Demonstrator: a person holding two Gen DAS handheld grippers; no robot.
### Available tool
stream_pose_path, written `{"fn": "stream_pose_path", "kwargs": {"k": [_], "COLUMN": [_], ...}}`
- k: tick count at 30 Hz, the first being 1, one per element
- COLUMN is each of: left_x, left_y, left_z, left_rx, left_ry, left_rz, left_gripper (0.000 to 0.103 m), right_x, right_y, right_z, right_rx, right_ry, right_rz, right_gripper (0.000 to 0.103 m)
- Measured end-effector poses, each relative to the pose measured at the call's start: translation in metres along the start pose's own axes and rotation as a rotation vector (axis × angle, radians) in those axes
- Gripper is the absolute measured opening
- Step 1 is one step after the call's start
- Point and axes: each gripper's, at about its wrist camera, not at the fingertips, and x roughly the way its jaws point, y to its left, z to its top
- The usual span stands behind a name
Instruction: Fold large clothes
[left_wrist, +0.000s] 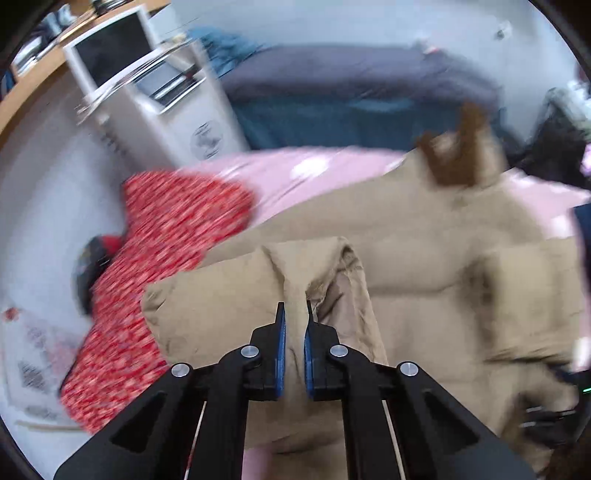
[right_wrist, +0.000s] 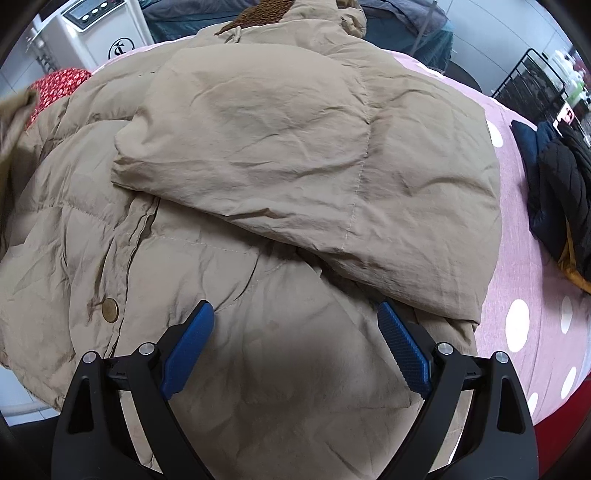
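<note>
A large tan padded jacket (right_wrist: 280, 155) with a brown fleece collar (left_wrist: 461, 155) lies spread on a pink dotted bedcover (right_wrist: 524, 295). One sleeve is folded across its front. In the left wrist view my left gripper (left_wrist: 294, 314) is shut on a bunched fold of the jacket's sleeve (left_wrist: 258, 280), which is lifted off the bed. In the right wrist view my right gripper (right_wrist: 295, 314) stands open just above the jacket's lower front, with only flat cloth under it. A brass snap button (right_wrist: 110, 309) shows to the left of its fingers.
A red patterned garment (left_wrist: 166, 240) lies left of the jacket. A white appliance (left_wrist: 155, 96) stands behind the bed. Dark blue and black clothes (right_wrist: 557, 192) are piled at the right edge of the cover. A black wire rack (right_wrist: 532, 81) stands beyond them.
</note>
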Motion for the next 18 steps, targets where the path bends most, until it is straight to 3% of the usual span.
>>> {"fn": "stream_pose_path", "kwargs": {"k": [3,7,11,14,18], "left_x": [-0.022,-0.031,-0.022,0.001,0.036], "left_y": [-0.049,-0.106,-0.137,-0.159,-0.182], "left_z": [0.016,0.027,0.027,0.02,-0.001], "left_rx": [0.07,0.117,0.131,0.164,0.231], "left_ry": [-0.046,-0.061,-0.058,-0.002,0.077], "left_rz": [-0.128,-0.243,-0.297,-0.342,-0.302], "left_gripper": [0.007,0.007,0.006,0.003,0.002], "right_x": [0.001,-0.008,-0.012,-0.008,-0.006], "right_y": [-0.005,-0.014,-0.019,-0.026,-0.024], "right_z": [0.007,0.012,0.008,0.001,-0.006], "right_rx": [0.008,0.026,0.044,0.065,0.081], "right_ry": [-0.009,-0.039,-0.038,-0.02,-0.005], "right_rz": [0.0,-0.008,-0.018,-0.016,-0.015], "right_gripper": [0.089,0.089,0.089,0.089,0.089]}}
